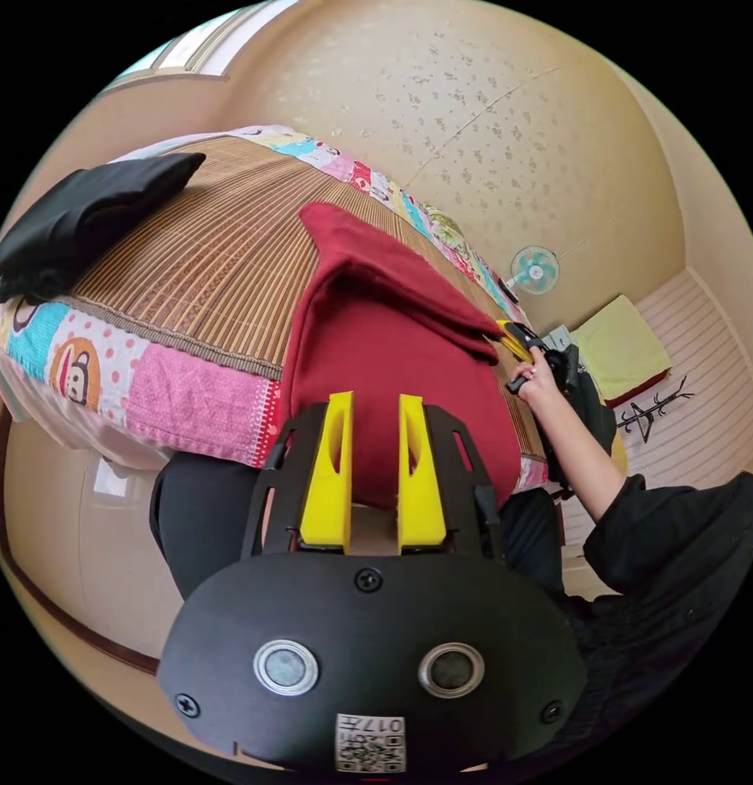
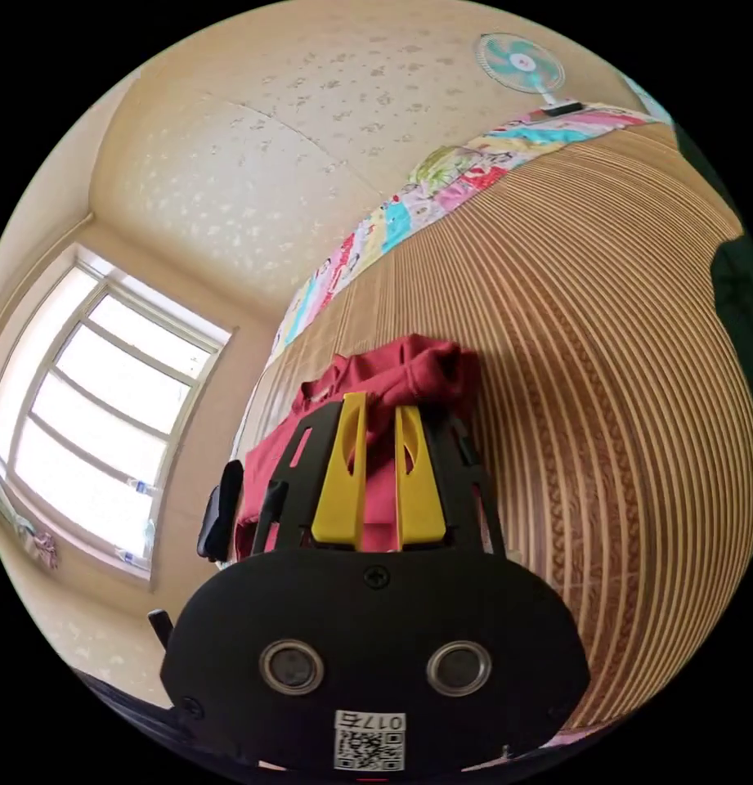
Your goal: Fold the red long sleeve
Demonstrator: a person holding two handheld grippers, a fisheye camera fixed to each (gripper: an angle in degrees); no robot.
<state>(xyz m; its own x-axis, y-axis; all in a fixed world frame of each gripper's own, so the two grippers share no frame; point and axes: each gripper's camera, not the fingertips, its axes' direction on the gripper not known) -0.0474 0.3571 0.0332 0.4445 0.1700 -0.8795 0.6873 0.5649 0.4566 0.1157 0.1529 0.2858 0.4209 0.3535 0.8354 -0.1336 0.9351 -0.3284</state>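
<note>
Yellow jaws of the left gripper (image 1: 374, 401) are standing a narrow gap apart at the near hem of the red long sleeve (image 1: 392, 352); whether they are pinching cloth, cannot tell. A code sticker with small digits is sitting on each gripper body; not reading it. The shirt is lying on a woven mat (image 1: 221, 262) over a patchwork quilt (image 1: 147, 368), hem hanging over the bed edge, a flap folded diagonally across the top. The right gripper (image 2: 382, 409) is showing its jaws close together, red fabric bunching between and past the tips. Farther off, a folded black garment (image 1: 82, 217) is resting on the mat, and a fan (image 1: 534, 270) is standing by the wall.
</note>
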